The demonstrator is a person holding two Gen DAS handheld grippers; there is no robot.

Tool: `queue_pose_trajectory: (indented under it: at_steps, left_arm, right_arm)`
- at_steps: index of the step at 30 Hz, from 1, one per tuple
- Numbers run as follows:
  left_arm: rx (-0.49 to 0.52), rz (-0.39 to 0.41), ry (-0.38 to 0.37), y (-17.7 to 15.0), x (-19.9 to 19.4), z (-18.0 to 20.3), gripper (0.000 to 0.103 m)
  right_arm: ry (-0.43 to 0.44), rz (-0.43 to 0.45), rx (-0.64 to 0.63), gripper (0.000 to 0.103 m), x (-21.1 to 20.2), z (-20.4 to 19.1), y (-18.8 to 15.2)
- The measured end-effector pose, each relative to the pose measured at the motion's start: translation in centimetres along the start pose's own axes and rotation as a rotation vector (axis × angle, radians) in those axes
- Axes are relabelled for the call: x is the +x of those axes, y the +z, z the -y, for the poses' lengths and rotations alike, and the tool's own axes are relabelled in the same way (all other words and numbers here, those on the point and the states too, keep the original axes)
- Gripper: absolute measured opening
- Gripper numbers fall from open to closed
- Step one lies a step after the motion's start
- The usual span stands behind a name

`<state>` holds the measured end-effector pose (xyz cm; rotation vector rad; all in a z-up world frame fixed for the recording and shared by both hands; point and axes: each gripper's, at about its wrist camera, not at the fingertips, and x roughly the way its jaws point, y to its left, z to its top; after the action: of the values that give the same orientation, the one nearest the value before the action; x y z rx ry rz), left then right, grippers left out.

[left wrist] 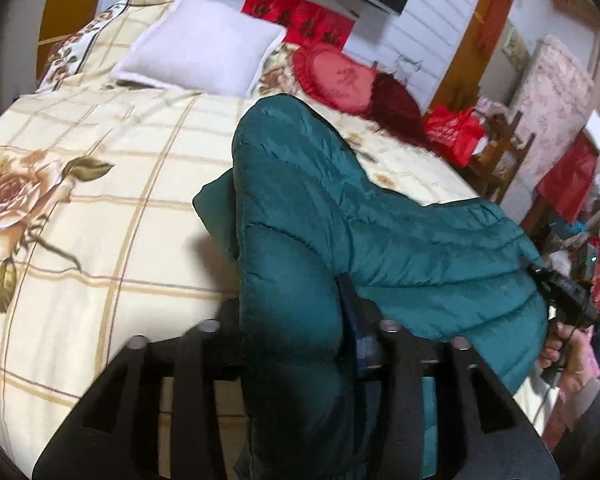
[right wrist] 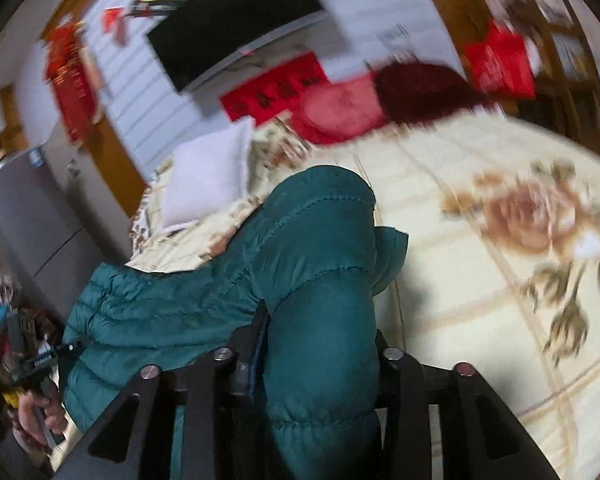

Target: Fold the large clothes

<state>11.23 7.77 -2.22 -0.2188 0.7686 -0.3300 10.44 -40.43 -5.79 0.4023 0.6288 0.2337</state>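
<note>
A teal quilted puffer jacket lies bunched across the floral bedspread. In the left wrist view a thick fold of it fills the gap of my left gripper. One dark finger shows against the fabric; the other is hidden. In the right wrist view the jacket bulges between the fingers of my right gripper the same way, and one finger presses its side. Each view shows the other gripper at the jacket's far end, held by a hand.
A white pillow and red cushions lie at the head of the bed. Beyond the bed's side stand a wooden chair with a red bag and cluttered furniture. A dark screen hangs on the wall.
</note>
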Motion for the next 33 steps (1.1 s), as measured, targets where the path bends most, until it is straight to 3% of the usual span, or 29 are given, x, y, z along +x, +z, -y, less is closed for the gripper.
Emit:
queue_pose_trajectory:
  at_steps: [3,7,9,11,14,18,19,21,24,29,33]
  left_arm:
    - [0.006,-0.007,0.042,-0.2,0.3,-0.2,0.064]
    - [-0.043,0.018,0.044,0.3,-0.9,-1.0,0.066]
    - [-0.089,0.103,0.080,1.0,-2.9,-1.6,0.066]
    - [-0.123,0.205,0.069,2.0,-4.9,-1.4,0.066]
    - [-0.096,0.241,0.091,4.0,-5.1,1.1,0.066]
    - [-0.010,0.176,0.196,4.5,-1.1,4.1,0.066]
    - [0.001,0.119,0.221,4.2,0.6,4.3,0.066]
    - [-0.016,0.035,0.257,3.0,3.1,3.6,0.066]
    - [-0.031,0.014,0.299,2.0,4.5,3.1,0.066]
    - [-0.027,0.002,0.314,1.2,5.6,3.0,0.070]
    - [-0.061,-0.012,0.259,1.5,5.4,2.4,0.072]
  right_arm:
    - [-0.015,-0.021,0.077,0.057,0.1,0.9,-0.2]
    - [-0.027,0.007,0.135,0.057,-1.5,1.1,0.4]
    - [-0.050,0.068,0.154,0.059,-3.3,0.9,1.0]
    - [-0.138,0.149,0.166,0.061,-5.5,0.2,1.7]
    - [-0.235,0.221,0.055,0.068,-6.5,-3.3,2.9]
    - [-0.259,0.106,-0.083,0.068,-2.1,-7.7,3.6]
    - [-0.281,0.067,-0.111,0.068,-0.7,-8.3,3.3]
    - [-0.321,-0.016,-0.122,0.068,1.7,-8.2,2.6]
    - [-0.379,-0.092,-0.113,0.071,4.0,-6.6,1.5]
    - [-0.350,-0.131,-0.083,0.081,5.5,-4.4,0.7]
    - [-0.332,-0.149,-0.060,0.084,6.4,-3.6,0.7]
